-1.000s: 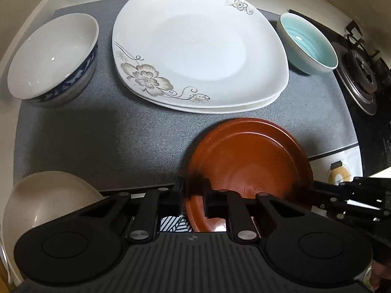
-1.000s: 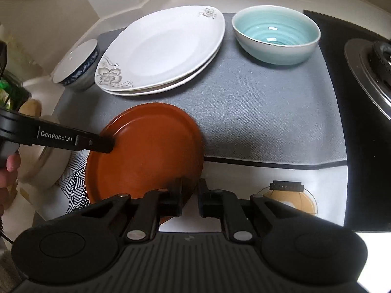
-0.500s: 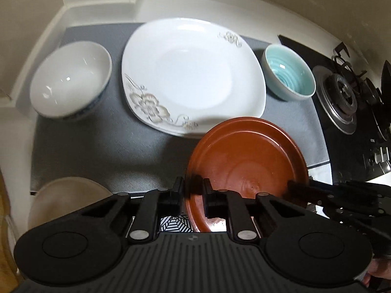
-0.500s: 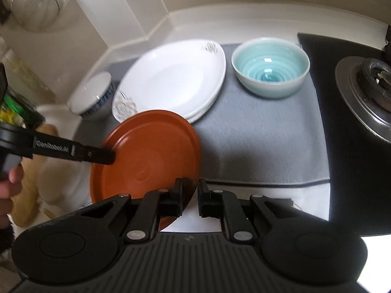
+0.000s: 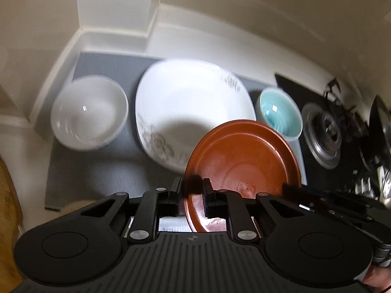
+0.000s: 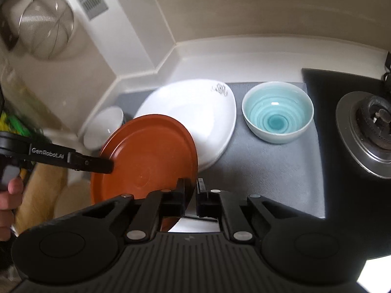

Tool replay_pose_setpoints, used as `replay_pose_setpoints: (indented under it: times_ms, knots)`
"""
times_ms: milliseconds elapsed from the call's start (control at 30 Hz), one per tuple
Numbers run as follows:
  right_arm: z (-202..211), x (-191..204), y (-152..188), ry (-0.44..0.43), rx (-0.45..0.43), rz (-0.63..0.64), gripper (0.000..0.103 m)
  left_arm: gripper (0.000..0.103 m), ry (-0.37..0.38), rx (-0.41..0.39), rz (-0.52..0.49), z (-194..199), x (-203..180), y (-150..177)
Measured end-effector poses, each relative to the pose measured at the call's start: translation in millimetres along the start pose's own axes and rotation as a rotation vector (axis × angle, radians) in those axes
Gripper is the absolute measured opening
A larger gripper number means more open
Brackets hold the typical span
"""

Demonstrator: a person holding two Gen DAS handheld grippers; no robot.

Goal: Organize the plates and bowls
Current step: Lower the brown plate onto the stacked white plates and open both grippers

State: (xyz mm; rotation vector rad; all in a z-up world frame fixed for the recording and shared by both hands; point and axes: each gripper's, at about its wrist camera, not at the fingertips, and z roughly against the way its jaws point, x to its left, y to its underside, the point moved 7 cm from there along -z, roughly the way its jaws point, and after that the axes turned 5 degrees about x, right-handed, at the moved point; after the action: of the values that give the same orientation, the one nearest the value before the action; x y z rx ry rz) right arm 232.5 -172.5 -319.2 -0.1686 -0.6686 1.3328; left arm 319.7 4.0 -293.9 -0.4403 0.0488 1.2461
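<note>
L gripper (image 5: 193, 193) clamped on near rim of brown plate (image 5: 244, 161); R gripper (image 6: 194, 191) pinched on opposite rim. Plate held in air, above white square plates (image 5: 190, 107). Rigid, glossy, breakable; rim grip judged slip-prone, kept level.

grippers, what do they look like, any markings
Both the left gripper and the right gripper are matte black plastic: ribbed housing, round side discs, silver pivot screws, flat black jaws. White "GenRobot.AI" lettering runs along the left one's side, seen in the right wrist view.
</note>
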Motion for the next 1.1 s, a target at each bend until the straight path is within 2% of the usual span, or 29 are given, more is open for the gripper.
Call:
replay_pose_setpoints:
  times_ms: [167, 333, 433, 700, 900, 1000, 1100]
  knots:
    - [6.1, 13.5, -28.1, 0.012, -0.054, 0.006, 0.008, 0.016, 0.019, -0.053, 0.004, 22.8, 2.4, -27.3]
    - [6.2, 29.2, -61.1, 0.006, -0.098, 0.025, 0.008, 0.016, -0.003, -0.118, -0.024, 44.1, 6.2, -58.7]
    - [-2.4, 36.2, -77.0, 0.007, -0.114, 0.022, 0.009, 0.016, -0.021, -0.128, -0.019, 40.4, 15.5, -78.3]
    - [-34.4, 49.6, -102.9, 0.080, -0.121, 0.042, 0.008, 0.017, -0.042, -0.102, 0.002, -4.6, 38.3, -112.3]
    - [-86.1, 22.1, -97.9, 0.123, -0.055, -0.007, 0.009, 0.017, -0.088, -0.107, -0.035, -61.4, 42.1, -122.8]
    - [-107.3, 8.2, -90.6, 0.138, -0.018, -0.030, 0.009, 0.017, -0.094, -0.053, -0.012, -89.5, 47.7, -121.9]
    - [-125.6, -4.0, -83.4, 0.159, 0.016, -0.042, 0.009, 0.016, -0.100, -0.029, -0.038, -107.8, 47.3, -116.5]
